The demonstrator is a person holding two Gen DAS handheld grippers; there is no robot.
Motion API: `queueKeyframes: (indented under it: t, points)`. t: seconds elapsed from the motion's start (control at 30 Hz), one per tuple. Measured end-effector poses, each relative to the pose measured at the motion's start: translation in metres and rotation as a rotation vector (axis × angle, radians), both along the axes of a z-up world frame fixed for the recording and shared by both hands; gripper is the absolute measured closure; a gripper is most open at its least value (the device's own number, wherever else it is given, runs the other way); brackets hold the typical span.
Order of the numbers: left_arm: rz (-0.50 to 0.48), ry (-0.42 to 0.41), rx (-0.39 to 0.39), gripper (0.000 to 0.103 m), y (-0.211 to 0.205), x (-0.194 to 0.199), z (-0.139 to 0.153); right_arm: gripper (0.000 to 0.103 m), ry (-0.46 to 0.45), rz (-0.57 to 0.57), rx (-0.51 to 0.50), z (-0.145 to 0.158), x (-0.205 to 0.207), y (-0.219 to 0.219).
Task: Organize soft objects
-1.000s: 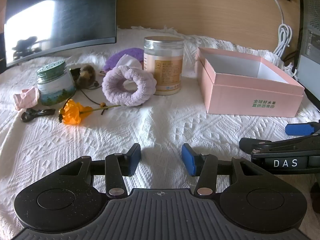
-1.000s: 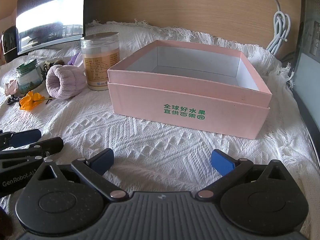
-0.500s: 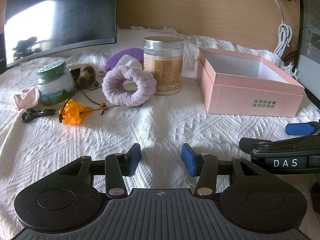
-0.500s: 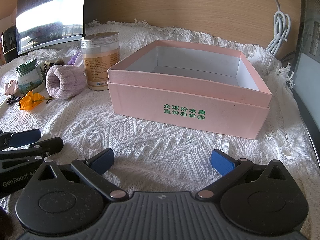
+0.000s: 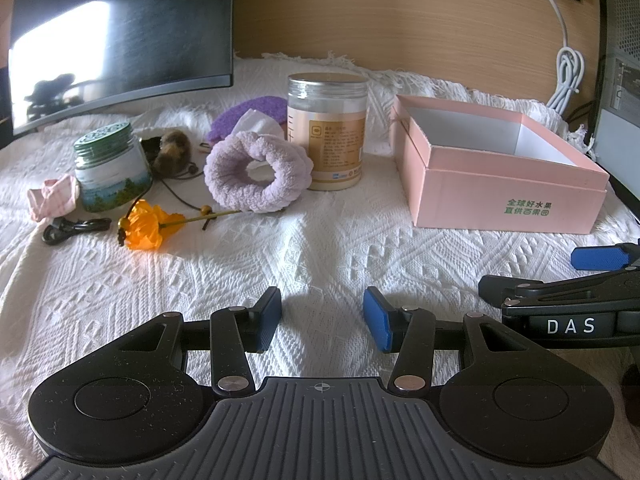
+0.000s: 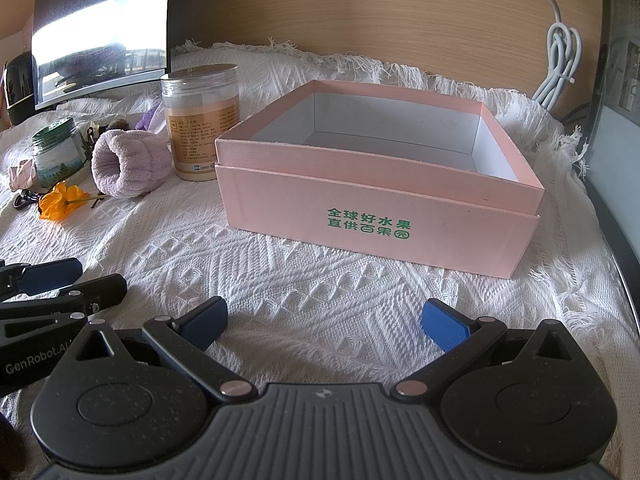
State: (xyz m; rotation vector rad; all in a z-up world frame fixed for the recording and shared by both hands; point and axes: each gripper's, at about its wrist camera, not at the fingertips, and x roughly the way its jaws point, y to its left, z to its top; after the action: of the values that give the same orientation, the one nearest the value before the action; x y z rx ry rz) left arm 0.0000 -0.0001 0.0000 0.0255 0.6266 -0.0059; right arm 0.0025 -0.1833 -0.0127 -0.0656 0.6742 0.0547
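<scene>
The pink box [image 6: 376,216], rigid card, stands open on the knitted white cloth [image 5: 240,272]. Left of the box: plastic jar [image 5: 327,132], then fluffy lilac scrunchie [image 5: 256,176], apparently leaning on the jar. Left claw [image 5: 322,316] and right claw [image 6: 324,320] released, empty.

home desk, monitor [image 5: 120,32], knitted cloth [image 5: 320,248]
</scene>
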Motion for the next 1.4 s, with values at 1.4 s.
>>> queueKeyframes:
  t: [1.4]
  points:
    - [-0.021, 0.005, -0.026, 0.052, 0.0086, -0.0014, 0.0016, 0.0, 0.014, 0.004, -0.003, -0.0001, 0.0, -0.0004]
